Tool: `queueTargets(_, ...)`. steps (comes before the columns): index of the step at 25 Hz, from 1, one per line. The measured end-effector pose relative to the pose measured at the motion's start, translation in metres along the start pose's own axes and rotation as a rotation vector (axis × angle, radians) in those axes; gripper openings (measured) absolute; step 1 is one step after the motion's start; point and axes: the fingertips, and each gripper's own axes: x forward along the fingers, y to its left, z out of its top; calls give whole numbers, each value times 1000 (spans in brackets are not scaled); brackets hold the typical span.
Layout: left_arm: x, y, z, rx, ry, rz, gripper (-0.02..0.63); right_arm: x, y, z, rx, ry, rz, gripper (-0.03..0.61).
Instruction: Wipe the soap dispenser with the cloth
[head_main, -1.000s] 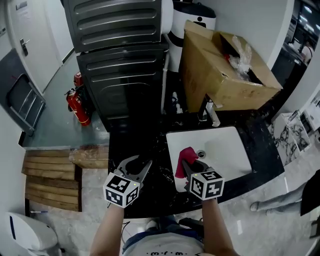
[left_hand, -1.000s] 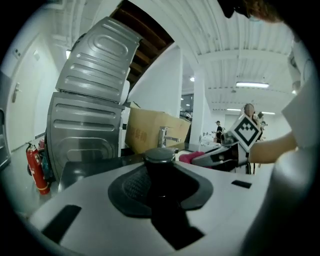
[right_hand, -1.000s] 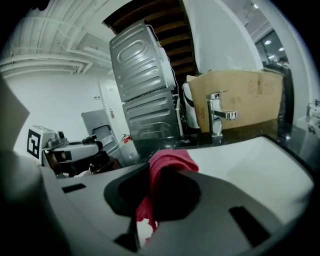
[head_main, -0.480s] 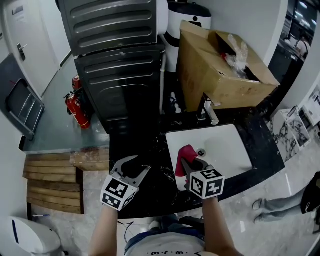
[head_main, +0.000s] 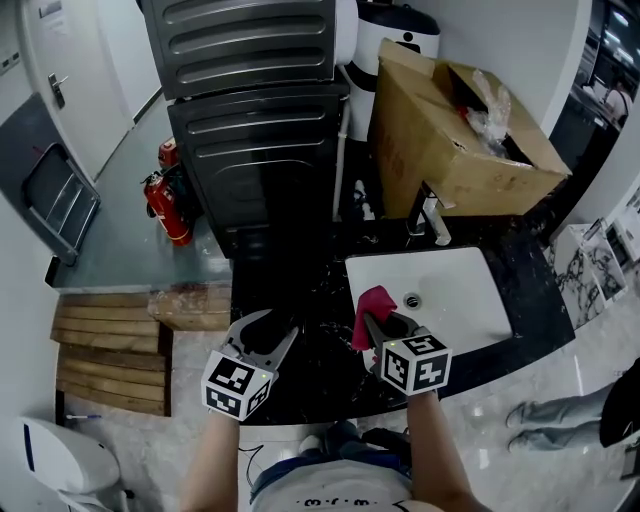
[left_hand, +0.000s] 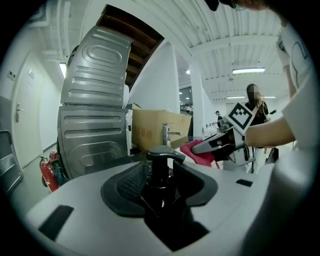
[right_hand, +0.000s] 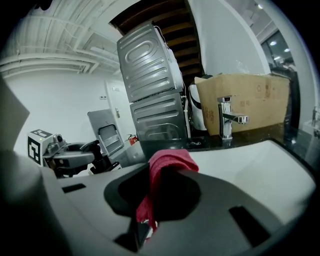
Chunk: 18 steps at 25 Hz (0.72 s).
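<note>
Around the soap dispenser (left_hand: 162, 154), left claw (left_hand: 164, 181) just opened, apparently loose.

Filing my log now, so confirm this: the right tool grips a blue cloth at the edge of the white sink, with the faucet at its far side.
Not right: the cloth is red, not blue, as the right gripper view shows. Otherwise yes: the right tool grips it at the edge of the white sink, with the faucet at its far side.

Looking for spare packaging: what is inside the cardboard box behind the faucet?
Crumpled clear plastic shows at the open top of the cardboard box. Its walls and flaps hide whatever lies deeper.
</note>
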Motion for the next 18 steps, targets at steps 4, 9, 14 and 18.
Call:
queueTargets(4,8,-2,1,-24,-3,44,150,-2,6,-2,-2,0,4,49)
queueTargets(9,10,3,7,-213,-114,61,110,-3,15,-6,-23,9,18,49)
queueTargets(14,6,7,10,-501,-244,-10,109,1,34,-6,-49,11,75,49)
queueTargets(18,-1,12,6,-567,-285,3,107,4,60,-1,-71,0,151,49)
